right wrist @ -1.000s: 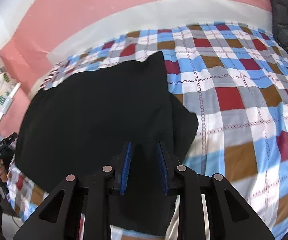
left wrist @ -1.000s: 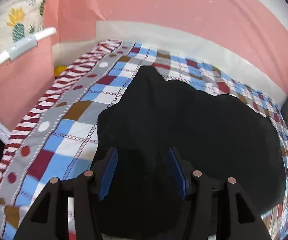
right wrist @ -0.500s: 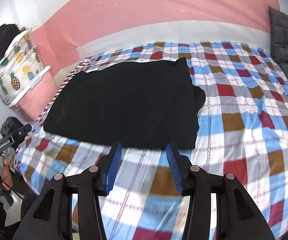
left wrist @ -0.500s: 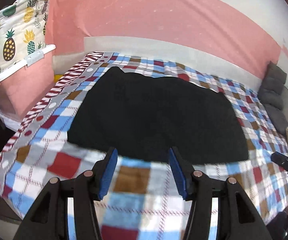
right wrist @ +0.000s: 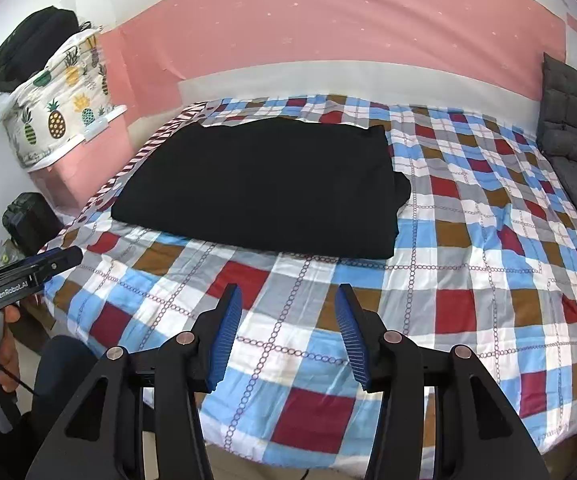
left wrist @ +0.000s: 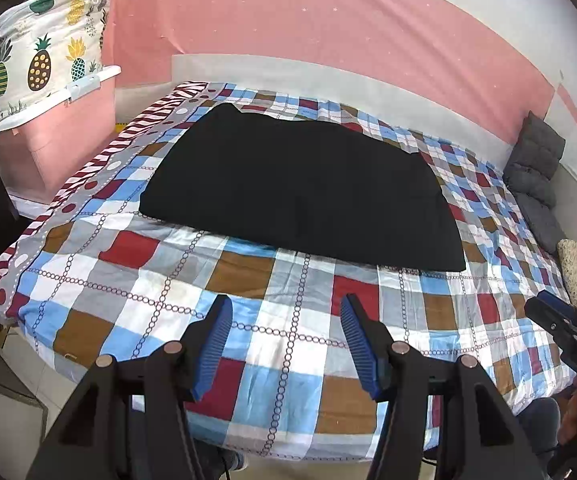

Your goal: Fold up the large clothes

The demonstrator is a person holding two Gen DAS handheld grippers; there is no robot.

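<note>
Now the black garment lies flat on the bed as a broad folded slab, toward the far left part of the mattress, with its near edge straight and a small bulge of cloth poking out at its right side. A second ago both tools stood directly over this cloth, the right one nearly pressed together above it; both have since drawn back off the garment to the foot of the bed, and the whole piece now shows in each wrist view. The left tool stands spread with nothing between its blue pads, only bedspread below. The right tool is likewise spread and empty, having let go and widened. This reads as one fold completed and released; judged by its width, the garment likely wants at least one more fold. As for edges: the garment's left side runs close to the striped border of the checked bedspread, near the bed's left edge, beyond which sits a pink storage box with a pineapple-print bag on top. To the right the bed is open and bare up to the grey cushions against the wall. The near strip of bedspread between garment and tools is unobstructed, giving free room for a re-approach.
</note>
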